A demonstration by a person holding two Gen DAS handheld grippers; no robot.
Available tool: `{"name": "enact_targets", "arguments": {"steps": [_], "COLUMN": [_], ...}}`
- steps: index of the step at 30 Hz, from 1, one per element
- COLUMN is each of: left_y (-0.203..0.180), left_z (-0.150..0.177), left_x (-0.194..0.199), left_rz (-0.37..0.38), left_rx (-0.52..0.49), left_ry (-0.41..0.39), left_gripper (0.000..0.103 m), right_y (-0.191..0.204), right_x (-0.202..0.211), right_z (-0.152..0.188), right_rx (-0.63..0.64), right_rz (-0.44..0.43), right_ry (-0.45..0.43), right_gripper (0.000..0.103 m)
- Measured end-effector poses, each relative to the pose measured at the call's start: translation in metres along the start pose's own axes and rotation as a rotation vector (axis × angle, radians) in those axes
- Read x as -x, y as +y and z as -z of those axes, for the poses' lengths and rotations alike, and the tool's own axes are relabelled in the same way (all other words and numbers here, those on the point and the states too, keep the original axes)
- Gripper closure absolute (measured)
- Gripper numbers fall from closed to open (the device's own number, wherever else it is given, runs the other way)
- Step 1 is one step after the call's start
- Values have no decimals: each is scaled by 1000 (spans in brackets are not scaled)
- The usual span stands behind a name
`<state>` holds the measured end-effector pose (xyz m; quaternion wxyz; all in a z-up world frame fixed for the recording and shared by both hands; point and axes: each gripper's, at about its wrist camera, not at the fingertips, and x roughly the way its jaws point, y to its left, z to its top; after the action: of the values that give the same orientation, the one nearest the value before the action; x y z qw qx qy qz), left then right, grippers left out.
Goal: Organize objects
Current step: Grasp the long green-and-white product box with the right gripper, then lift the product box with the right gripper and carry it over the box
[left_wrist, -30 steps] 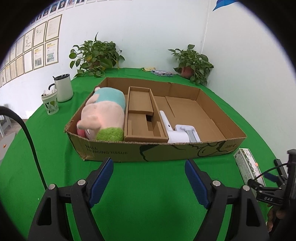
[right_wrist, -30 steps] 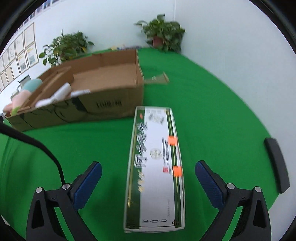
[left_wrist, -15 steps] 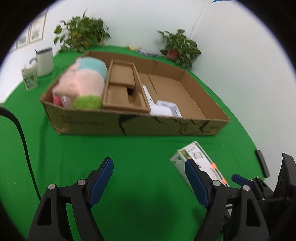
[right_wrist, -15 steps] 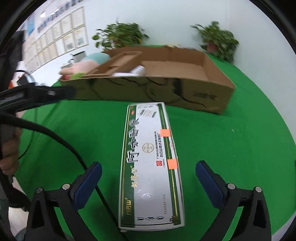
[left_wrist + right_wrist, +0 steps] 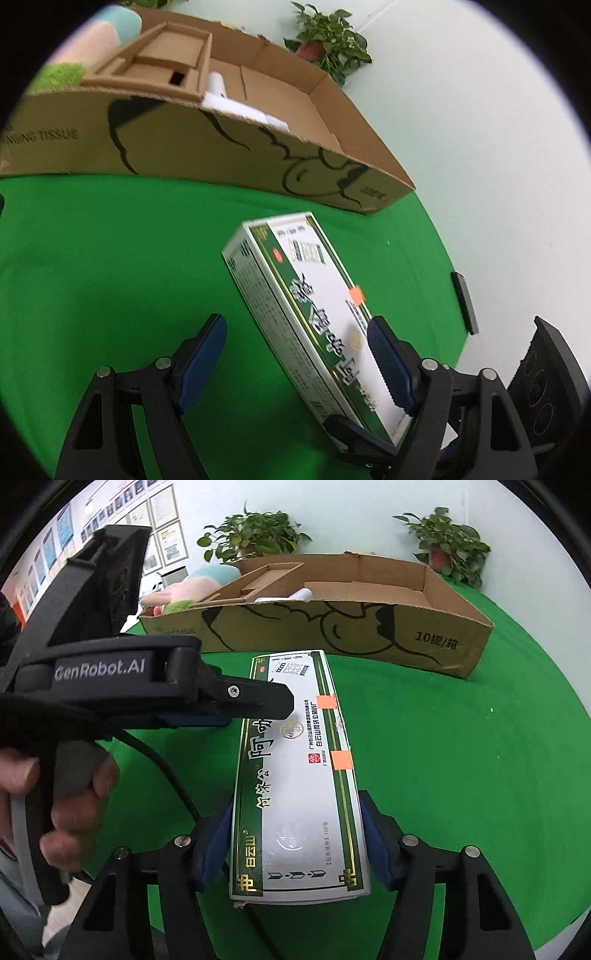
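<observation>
A long white-and-green medicine box [image 5: 295, 786] lies flat on the green cloth, in front of the cardboard carton [image 5: 332, 627]. My right gripper [image 5: 295, 845] straddles its near end; the jaws are closing and both blue pads sit against its long sides. My left gripper [image 5: 295, 360] comes in from the left, open and closing slightly. One of its fingers [image 5: 266, 699] hovers over the box's top and the other stands off its left side. In the left wrist view the box [image 5: 317, 317] runs diagonally between my fingers, and a right-gripper finger [image 5: 351, 430] shows at its near end.
The carton [image 5: 221, 155] holds a pink-and-teal plush toy [image 5: 92, 40], a cardboard insert [image 5: 166, 62] and a white device [image 5: 236, 103]. Potted plants [image 5: 255, 535] stand behind it. A black bar [image 5: 463, 302] lies at the table's right edge. A hand [image 5: 74, 786] grips the left gripper's handle.
The right jaws came in from wide open onto the box's sides. The left gripper tilted down and swung right, from facing the carton to over the box.
</observation>
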<state>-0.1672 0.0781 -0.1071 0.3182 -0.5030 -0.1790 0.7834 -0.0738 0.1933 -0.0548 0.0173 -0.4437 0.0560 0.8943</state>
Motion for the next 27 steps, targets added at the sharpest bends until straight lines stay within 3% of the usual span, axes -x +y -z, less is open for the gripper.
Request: {"name": "enact_targets", "arguments": {"steps": [4,6,7,8,13,17,27], "left_y": [2,2,1,0,-12,-31,-98], "left_z": [2,4,5,7,11,5,-59], "left_x": [-1,-1,-1,-2,4,28,96], "left_rz": [50,39,25,16,22,29,29], "left_rx": [49,59,57,50,25,-4,-123], "left_ry": [13,17,18,21,0,-60,-221], "left_gripper": [32,37,46,45,51,52,54], "right_y": [-4,-7,-8,-8,0,13,35], "right_x": [-2,-4,-4,-4,-1,11,67], "right_z": [-3,-7,-7,-6,-5,-12,-86], "right_rx": [-82,-137,-160,-171,-157,-113,5], "right_rz": [-73,-133,-154,-159,-132,-93,-34], "right_ry": [13,24,27,26,11,-43,-265], "right_gripper": [44,45,45,45,45,45,45]}}
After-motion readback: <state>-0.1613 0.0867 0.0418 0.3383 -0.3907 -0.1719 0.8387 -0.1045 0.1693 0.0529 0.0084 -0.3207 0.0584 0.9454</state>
